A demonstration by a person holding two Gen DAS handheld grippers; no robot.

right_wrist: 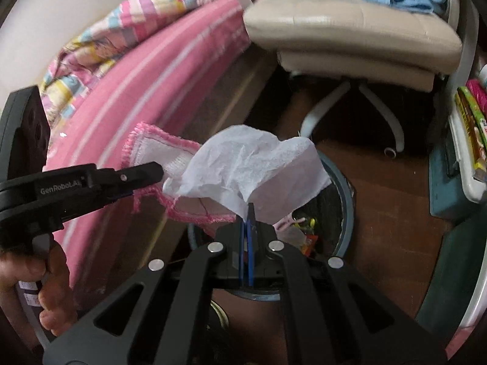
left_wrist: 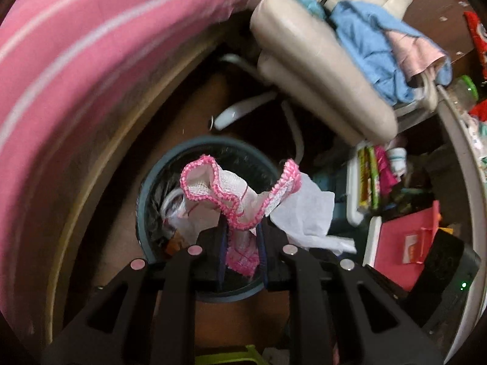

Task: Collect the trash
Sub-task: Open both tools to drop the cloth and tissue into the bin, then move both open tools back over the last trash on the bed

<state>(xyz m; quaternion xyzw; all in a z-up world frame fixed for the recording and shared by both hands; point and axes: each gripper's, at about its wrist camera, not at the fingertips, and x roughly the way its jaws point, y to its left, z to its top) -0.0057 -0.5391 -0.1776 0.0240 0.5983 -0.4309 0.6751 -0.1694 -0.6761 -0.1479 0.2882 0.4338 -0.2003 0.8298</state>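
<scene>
left gripper fingers clamped on pink-edged cloth | right gripper fingers pinching white tissue | both above waste bin, already part-filled | drop pending; more litter likely left

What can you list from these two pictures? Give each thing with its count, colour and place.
cloth: one, white with pink edging, held over the bin
tissue: one, white, held over the bin
bin: one, dark teal, on the floor, rubbish inside
bed: one, pink cover, left
chair: one, cream, behind the bin
clothes: blue and pink, piled on the chair
left gripper: black, shut on the cloth
right gripper: black, shut on the tissue
</scene>
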